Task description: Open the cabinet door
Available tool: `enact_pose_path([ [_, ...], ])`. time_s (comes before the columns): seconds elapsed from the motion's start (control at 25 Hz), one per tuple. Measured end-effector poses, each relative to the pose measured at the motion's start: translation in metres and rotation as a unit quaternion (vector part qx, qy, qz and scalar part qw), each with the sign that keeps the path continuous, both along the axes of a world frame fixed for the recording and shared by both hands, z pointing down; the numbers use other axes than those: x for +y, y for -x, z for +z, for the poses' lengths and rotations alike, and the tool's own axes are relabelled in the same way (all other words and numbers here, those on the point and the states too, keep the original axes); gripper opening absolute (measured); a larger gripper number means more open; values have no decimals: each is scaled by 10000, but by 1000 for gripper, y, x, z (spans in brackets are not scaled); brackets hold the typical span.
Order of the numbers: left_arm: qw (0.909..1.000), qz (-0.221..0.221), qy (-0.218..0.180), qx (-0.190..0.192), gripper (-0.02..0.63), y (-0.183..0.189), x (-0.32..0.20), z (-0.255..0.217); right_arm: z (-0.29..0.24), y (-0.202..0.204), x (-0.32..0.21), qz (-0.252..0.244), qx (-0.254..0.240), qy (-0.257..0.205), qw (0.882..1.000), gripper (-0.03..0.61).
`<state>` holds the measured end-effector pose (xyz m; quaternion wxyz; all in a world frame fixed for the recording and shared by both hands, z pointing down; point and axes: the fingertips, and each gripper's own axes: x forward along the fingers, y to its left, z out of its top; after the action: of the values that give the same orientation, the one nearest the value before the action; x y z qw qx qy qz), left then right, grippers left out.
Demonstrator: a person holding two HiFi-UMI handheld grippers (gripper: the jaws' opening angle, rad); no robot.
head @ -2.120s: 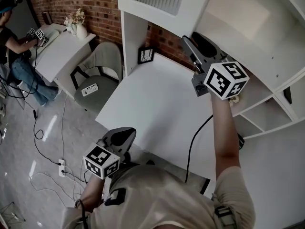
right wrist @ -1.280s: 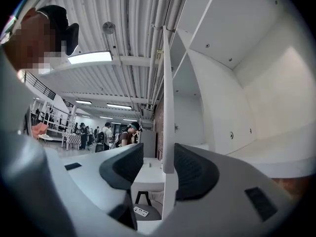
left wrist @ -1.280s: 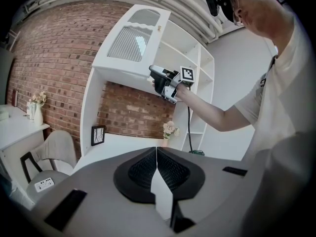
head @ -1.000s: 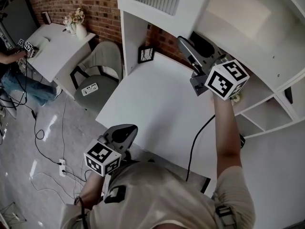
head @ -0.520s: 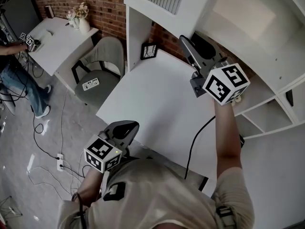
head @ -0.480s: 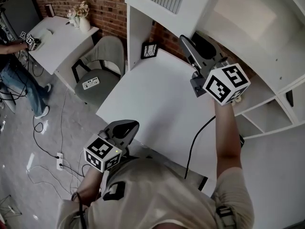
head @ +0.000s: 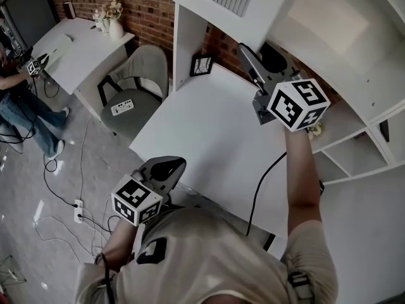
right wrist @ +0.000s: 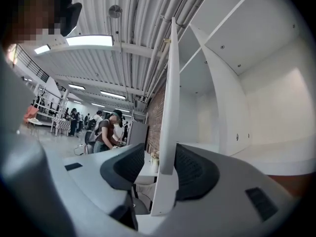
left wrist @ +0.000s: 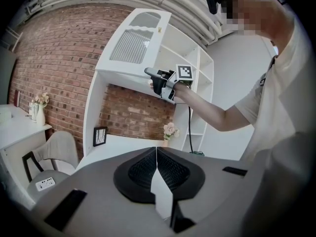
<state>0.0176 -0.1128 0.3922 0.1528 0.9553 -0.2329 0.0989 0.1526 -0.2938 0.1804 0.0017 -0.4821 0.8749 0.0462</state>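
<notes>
Bench (head: 209,132): white, against brick wall (head: 136,8)
Floor (head: 25,182): grey, trailing cables (head: 81,163)
Right gripper (right wrist: 159,157): jaws just opened wider, astride cabinet door (right wrist: 170,93) edge
Left gripper (left wrist: 156,157): closed, empty

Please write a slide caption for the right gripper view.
Right tongs, jaws just opening, straddle the edge of the white cabinet door, bare shelves to its right.

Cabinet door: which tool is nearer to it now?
Right. The right tool straddles the cabinet door edge, jaws just opened; the left tool hangs shut, low beside the desk.
</notes>
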Motion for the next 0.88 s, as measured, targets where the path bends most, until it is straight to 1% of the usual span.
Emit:
enact_pose_path([
  [0.08, 10000, -38, -5, 13, 17, 2, 0, 1, 1, -4, -3, 105, -42, 17, 9999, 176],
  [0.16, 10000, -95, 18, 0, 17, 6, -1, 3, 1, -8, -6, 189, -162, 93, 9996, 123],
  [0.24, 9999, -154, 57, -1, 17, 9, -1, 5, 0, -9, -6, 231, -137, 177, 9995, 81],
  [0.4, 9999, -148, 27, 23, 17, 8, -3, 0, -4, -6, -1, 48, -224, 328, 9992, 81],
  [0.52, 9999, -108, 9, 128, 17, 14, -6, -5, -8, 2, 5, 45, -189, 318, 9993, 83],
  [0.64, 9994, -217, 84, 270, 17, 29, -9, -5, -5, 19, 13, -115, -129, 360, 9992, 97],
  [0.88, 9986, -436, 17, 284, 17, 42, -22, -12, -6, 41, 23, -430, -60, 364, 9984, 118],
])
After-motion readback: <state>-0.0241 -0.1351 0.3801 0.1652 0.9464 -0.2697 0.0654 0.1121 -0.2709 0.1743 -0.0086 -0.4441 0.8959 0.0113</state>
